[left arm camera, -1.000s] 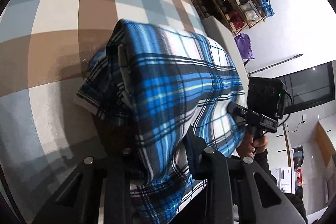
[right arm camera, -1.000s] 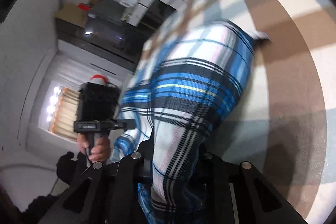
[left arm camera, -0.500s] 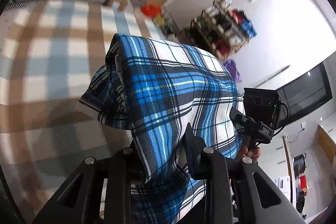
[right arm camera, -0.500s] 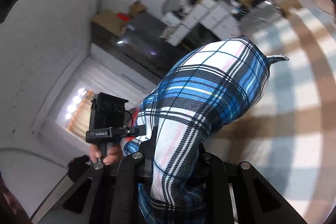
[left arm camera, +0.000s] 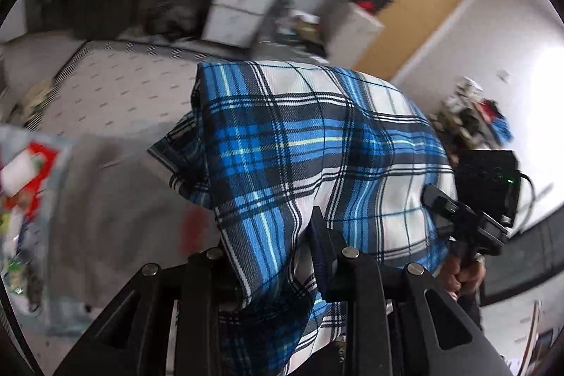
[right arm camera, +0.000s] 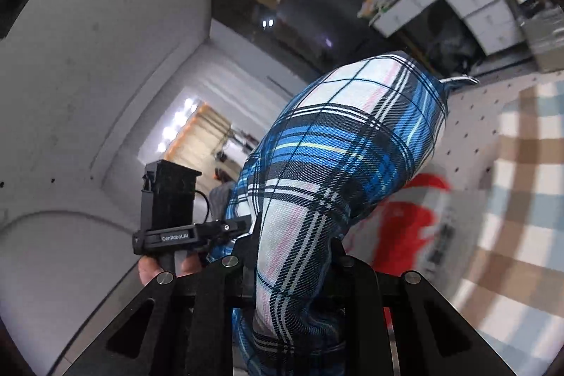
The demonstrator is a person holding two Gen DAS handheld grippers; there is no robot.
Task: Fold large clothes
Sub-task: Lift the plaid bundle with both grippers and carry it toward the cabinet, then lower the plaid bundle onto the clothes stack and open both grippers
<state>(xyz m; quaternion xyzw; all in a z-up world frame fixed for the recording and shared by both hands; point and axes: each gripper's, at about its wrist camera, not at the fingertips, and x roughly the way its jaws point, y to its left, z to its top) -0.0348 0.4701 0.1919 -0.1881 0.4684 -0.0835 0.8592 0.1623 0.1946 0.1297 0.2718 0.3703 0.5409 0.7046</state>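
Starting with the left wrist view: the left gripper (left arm camera: 278, 256) has its jaws closed on a fold of the blue plaid garment (left arm camera: 317, 143), which drapes forward over the fingers and hangs clear of any surface. The cloth already lies in several layers, with a folded edge on the left and a sleeve end projecting below it. Judgement: the folding itself looks largely complete and the bundle is now being carried; setting it down remains. Beyond the cloth are a pale dotted surface (left arm camera: 116, 94), white drawer units (left arm camera: 232, 6) and a blurred red and white bag (left arm camera: 28, 171). The right gripper body (left arm camera: 476, 199) is beside the garment, held by the person's hand (left arm camera: 461, 273). A green indicator lamp is lit on its housing. No writing is legible in this view.

Right wrist view: the right gripper (right arm camera: 292, 256) is likewise clamped on the plaid garment, which rises between the fingers in a thick padded roll and is off the checked brown and blue cover (right arm camera: 521, 192). A red and white bag (right arm camera: 416, 217) lies below the cloth; its print is too blurred to read. The left gripper body (right arm camera: 169, 210) shows the marking "GenRobot.AI" on its bracket. Its hand (right arm camera: 151, 270) grips the handle beneath
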